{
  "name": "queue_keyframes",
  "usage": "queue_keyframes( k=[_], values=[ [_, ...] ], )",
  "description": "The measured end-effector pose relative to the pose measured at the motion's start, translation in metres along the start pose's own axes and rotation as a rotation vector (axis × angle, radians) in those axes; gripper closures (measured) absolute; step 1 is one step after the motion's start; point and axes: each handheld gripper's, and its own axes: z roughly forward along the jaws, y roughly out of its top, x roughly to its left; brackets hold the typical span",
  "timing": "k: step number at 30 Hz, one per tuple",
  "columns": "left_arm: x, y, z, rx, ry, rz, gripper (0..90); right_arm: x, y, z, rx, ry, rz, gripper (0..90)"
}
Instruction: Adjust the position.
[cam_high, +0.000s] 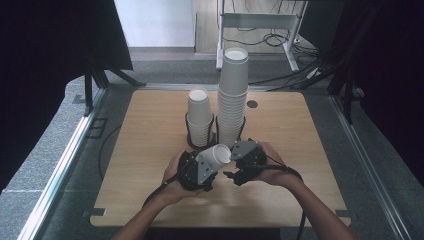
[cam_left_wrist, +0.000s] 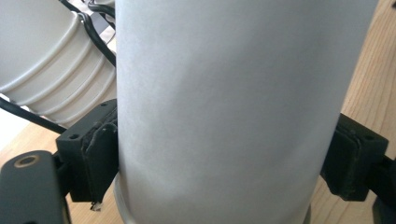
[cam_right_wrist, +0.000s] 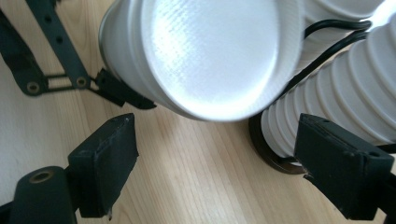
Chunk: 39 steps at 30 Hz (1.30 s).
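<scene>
Item: paper cup (cam_high: 216, 156), white, plain, tapered, rolled rim; lying tilted, mouth toward 3 o'clock, above the table (cam_high: 150, 130) near its front centre.

Handling: judged light, thin-walled, easily crushed; best taken mid-wall with gentle pressure.

Left gripper (cam_high: 200, 172): clamped on the cup's wall, a pad on either side.

Right gripper (cam_high: 237, 172): jaws apart, empty, just beside the cup's mouth.

At 12 o'clock: short cup stack (cam_high: 199, 117) and tall cup stack (cam_high: 233, 95), each in a black wire holder (cam_high: 191, 131).

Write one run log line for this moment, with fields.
left gripper: shut on paper cup | right gripper: open, beside cup | cup stacks: in holders
</scene>
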Motion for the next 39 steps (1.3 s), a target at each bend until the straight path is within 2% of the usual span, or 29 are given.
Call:
queue_keyframes(
  k=[3,7,8,11,13,14,15,16,17,18,20,24,29,32,33,35,37,39],
  values=[
    [-0.002,0.002,0.003,0.012,0.016,0.045,12.9,-0.001,0.001,0.004,0.033,0.015,-0.019,13.7],
    [-0.005,0.002,0.005,0.022,0.018,0.071,12.9,-0.002,0.004,0.010,0.063,0.055,-0.037,13.6],
    [-0.007,0.002,0.007,0.037,0.026,0.106,12.8,-0.002,0.005,0.011,0.069,0.062,-0.043,13.5],
    [-0.011,0.001,0.009,0.044,0.023,0.129,12.8,-0.002,0.011,0.015,0.094,0.085,-0.070,13.6],
    [-0.016,0.001,0.011,0.056,0.030,0.167,12.8,-0.002,0.014,0.018,0.112,0.102,-0.088,13.6],
    [-0.018,0.000,0.012,0.059,0.035,0.188,12.8,-0.001,0.016,0.019,0.131,0.109,-0.096,13.8],
    [-0.018,0.000,0.012,0.059,0.035,0.188,12.8,-0.001,0.018,0.022,0.151,0.127,-0.103,14.0],
    [-0.021,0.000,0.013,0.062,0.042,0.211,12.8,-0.001,0.019,0.024,0.170,0.138,-0.121,14.5],
    [-0.021,0.000,0.013,0.062,0.042,0.211,12.8,-0.002,0.020,0.025,0.186,0.148,-0.133,15.1],
    [-0.025,0.001,0.014,0.061,0.051,0.233,12.8,-0.002,0.021,0.027,0.205,0.164,-0.148,15.2],
    [-0.026,0.001,0.014,0.055,0.055,0.242,12.8,-0.002,0.022,0.031,0.239,0.191,-0.148,16.3],
    [-0.032,0.002,0.014,0.058,0.082,0.296,12.8,-0.002,0.024,0.037,0.275,0.224,-0.145,18.3],
    [-0.032,0.002,0.015,0.084,0.088,0.316,12.6,-0.005,0.023,0.043,0.303,0.249,-0.142,21.9],
    [-0.035,0.001,0.020,0.077,0.070,0.282,11.2,-0.006,0.023,0.044,0.319,0.258,-0.140,22.8],
    [-0.034,0.002,0.019,0.099,0.069,0.305,10.4,-0.006,0.022,0.045,0.325,0.268,-0.136,23.0],
    [-0.035,0.002,0.020,0.102,0.065,0.300,8.4,-0.006,0.020,0.045,0.329,0.273,-0.127,23.2],
    [-0.037,0.002,0.021,0.070,0.051,0.255,3.3,-0.007,0.018,0.046,0.324,0.274,-0.121,23.3],
    [-0.037,0.005,0.017,0.062,0.041,0.247,1.5,-0.008,0.014,0.046,0.319,0.266,-0.106,23.3]
  ],
)
